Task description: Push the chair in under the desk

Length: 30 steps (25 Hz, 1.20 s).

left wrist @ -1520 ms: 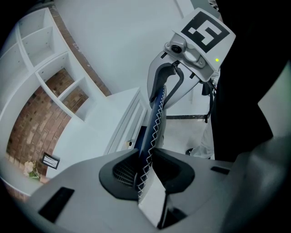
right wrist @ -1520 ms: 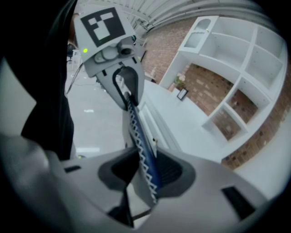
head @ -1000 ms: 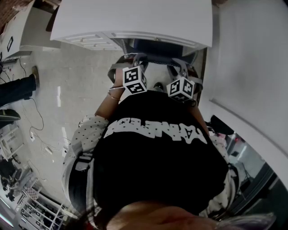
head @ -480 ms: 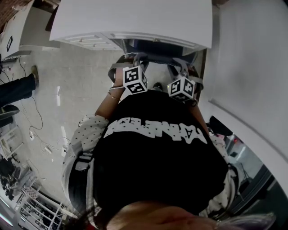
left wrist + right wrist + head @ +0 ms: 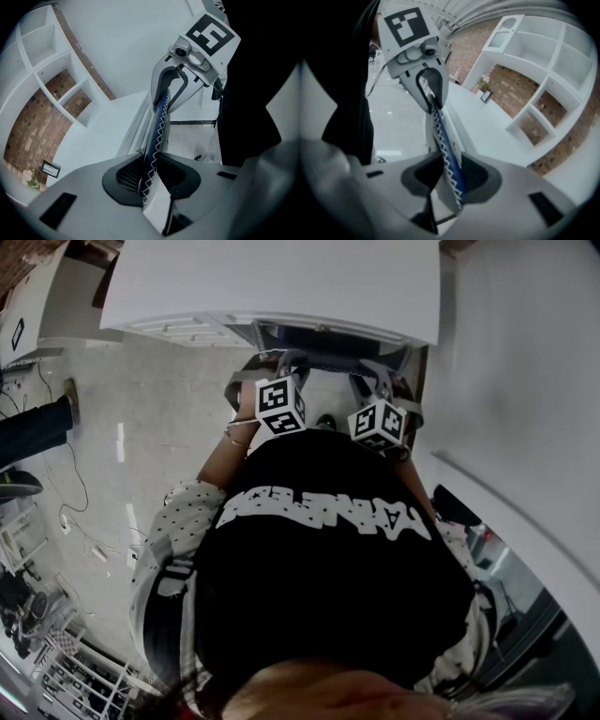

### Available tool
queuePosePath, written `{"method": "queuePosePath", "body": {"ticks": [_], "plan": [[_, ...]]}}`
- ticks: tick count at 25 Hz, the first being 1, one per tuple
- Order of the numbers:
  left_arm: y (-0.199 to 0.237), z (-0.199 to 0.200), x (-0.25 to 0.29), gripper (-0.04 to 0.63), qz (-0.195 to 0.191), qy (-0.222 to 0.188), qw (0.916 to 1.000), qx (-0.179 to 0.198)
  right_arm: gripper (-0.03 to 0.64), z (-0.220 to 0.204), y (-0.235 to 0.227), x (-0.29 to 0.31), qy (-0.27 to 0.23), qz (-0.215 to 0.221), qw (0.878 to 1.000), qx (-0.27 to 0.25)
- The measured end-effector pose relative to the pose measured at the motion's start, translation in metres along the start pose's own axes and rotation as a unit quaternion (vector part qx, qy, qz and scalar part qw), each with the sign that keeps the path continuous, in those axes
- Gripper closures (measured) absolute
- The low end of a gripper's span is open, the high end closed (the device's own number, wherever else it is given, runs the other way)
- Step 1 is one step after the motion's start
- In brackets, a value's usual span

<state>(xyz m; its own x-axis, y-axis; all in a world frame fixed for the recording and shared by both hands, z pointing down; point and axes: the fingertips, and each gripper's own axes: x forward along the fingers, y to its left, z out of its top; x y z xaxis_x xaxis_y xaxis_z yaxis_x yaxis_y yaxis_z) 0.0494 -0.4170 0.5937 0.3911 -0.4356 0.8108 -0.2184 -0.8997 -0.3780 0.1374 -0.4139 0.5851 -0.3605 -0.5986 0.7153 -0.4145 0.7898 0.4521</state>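
Note:
The chair (image 5: pixel 314 337) shows as a dark blue back with white zigzag stitching, tucked against the front edge of the white desk (image 5: pixel 281 282). My left gripper (image 5: pixel 274 367) and right gripper (image 5: pixel 373 376) stand side by side on the chair's back. In the left gripper view, the left gripper (image 5: pixel 152 180) is shut on the stitched edge (image 5: pixel 157 131), which runs up to the right gripper (image 5: pixel 176 82). From the right gripper view, my right gripper (image 5: pixel 450 180) is shut on the same edge (image 5: pixel 443 136), with the left gripper (image 5: pixel 429 89) further along it.
A white wall (image 5: pixel 525 381) runs close on the right. Another person's leg (image 5: pixel 37 427) and cables (image 5: pixel 75 493) are on the floor at left. White shelves with brick backing (image 5: pixel 543 112) stand behind the desk. A small frame (image 5: pixel 486 96) sits on the desk.

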Motion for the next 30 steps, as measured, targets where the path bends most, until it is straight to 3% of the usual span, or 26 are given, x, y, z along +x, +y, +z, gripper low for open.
{"method": "queuePosePath", "body": {"ticks": [12,22,30], "plan": [[0.0,0.0,0.003,0.472,-0.002,-0.006,1.0,0.001,0.474,-0.002,-0.001,0.003,0.006,-0.005,1.0,0.008],[0.0,-0.007,0.001,0.447,-0.001,-0.03,0.9987,-0.043,0.467,-0.001,0.008,0.002,0.01,0.004,1.0,0.025],[0.002,-0.001,-0.011,0.426,0.021,-0.062,0.9948,-0.078,0.419,0.005,0.008,-0.015,-0.011,-0.02,0.998,0.058]]}}
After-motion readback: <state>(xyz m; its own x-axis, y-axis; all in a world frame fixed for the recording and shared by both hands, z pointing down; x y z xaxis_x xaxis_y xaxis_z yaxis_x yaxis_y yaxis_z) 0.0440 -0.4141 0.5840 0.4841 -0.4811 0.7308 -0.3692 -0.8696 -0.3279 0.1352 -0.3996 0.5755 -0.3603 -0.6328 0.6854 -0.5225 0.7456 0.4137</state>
